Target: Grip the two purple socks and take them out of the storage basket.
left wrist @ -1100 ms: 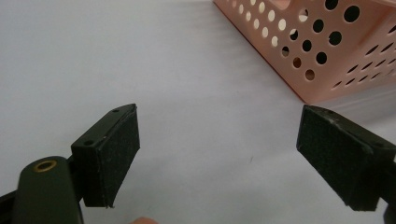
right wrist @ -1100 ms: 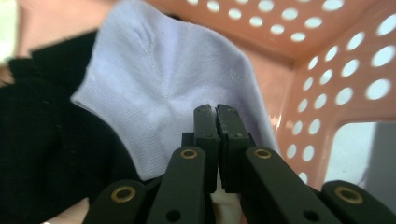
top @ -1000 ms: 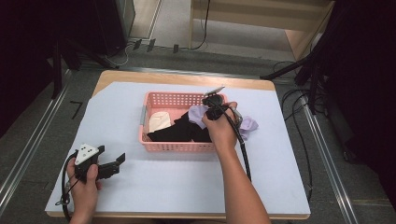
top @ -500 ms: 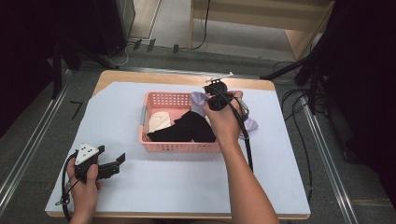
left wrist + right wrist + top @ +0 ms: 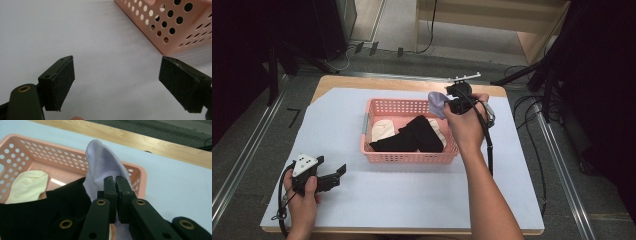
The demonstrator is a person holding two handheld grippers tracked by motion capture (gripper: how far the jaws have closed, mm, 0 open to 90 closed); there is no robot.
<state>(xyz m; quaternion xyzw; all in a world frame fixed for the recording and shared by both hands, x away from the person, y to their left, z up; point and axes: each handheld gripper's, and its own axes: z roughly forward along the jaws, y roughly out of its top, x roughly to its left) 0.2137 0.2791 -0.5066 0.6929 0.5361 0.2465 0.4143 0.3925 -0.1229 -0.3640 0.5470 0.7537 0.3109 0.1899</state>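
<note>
The right claw [image 5: 116, 185] is clamped on a lilac sock [image 5: 103, 167], holding it up over the far right corner of the pink basket [image 5: 377, 106], which sits mid-desk toward the far edge. A black garment [image 5: 412, 136] and a cream sock [image 5: 382, 129] lie inside. The left claw [image 5: 332, 179] rests spread wide and empty near the desk's [image 5: 412, 210] near left corner. To do this well, lift until the sock's hanging end is free of the basket rim and the black garment, then carry it sideways, grip firm.
</note>
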